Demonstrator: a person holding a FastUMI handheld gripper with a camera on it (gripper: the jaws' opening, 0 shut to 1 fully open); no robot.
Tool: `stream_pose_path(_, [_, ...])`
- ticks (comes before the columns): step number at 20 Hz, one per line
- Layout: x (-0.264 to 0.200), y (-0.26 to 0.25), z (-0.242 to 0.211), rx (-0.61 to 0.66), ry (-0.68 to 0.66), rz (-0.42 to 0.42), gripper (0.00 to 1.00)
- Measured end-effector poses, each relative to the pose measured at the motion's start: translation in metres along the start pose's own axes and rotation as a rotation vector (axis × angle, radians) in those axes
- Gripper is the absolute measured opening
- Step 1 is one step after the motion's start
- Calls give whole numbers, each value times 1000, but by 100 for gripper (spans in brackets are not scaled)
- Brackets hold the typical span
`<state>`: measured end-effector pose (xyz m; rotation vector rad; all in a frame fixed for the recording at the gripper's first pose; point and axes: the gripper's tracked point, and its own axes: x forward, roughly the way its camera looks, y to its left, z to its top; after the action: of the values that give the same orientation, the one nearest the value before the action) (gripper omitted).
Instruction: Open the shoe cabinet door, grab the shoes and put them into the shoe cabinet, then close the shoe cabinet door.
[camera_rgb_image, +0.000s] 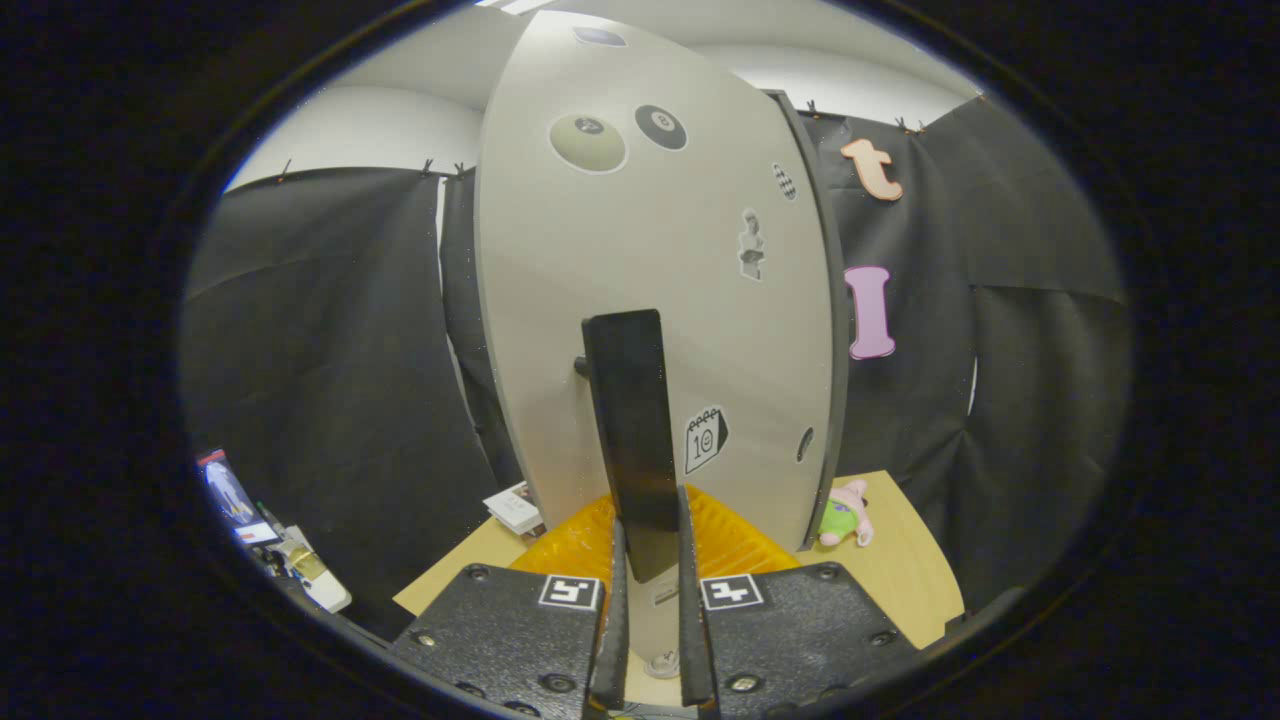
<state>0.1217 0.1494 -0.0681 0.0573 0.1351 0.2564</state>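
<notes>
Between the gripper's (648, 560) 2 fingers sits the cabinet door's (650, 280) dark handle (632, 440), clamped; the door stands mid-bench. An off-arc pull could slip the handle free.

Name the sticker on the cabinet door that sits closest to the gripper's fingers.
The calendar-page sticker, low on the door just right of the black handle the gripper is closed on. The billiard-ball stickers sit far higher.
</notes>
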Motion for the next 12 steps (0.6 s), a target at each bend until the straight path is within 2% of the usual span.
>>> stream_pose_path(6, [-11, -27, 0, -6, -12, -120, 16])
stream_pose_path(12, [-26, -73, 5, -48, -29, -322, 4])
